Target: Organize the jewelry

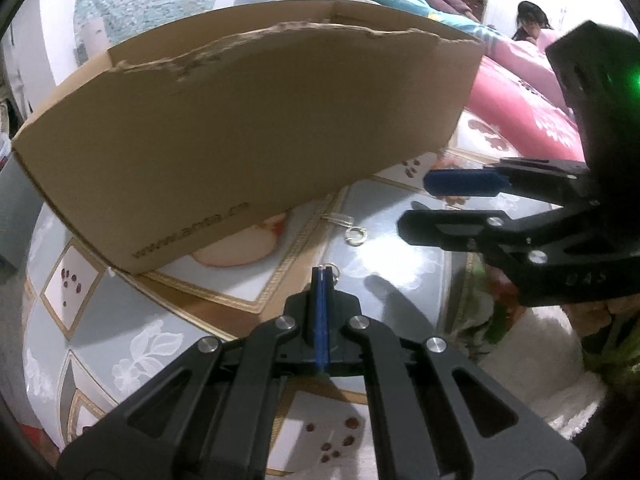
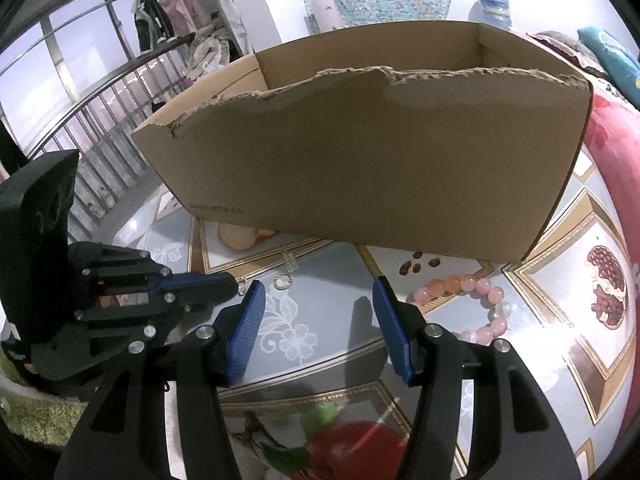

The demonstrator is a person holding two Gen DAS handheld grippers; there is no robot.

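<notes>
Left wrist view: my left hand-held gripper (image 1: 322,276) pinches a small silver ring (image 1: 334,271); my right hand-held gripper (image 2: 318,304) gapes empty above the tabletop (image 2: 332,320), pink bead bracelet (image 2: 472,304) beside it.

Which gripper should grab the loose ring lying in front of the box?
Right. The right gripper is open and empty near the ring; the left gripper is shut on another small ring.

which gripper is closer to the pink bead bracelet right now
Right. The right gripper hangs open with the pink bead bracelet just beside its finger. The left gripper, shut on a small ring, is farther off, beyond the right gripper.
</notes>
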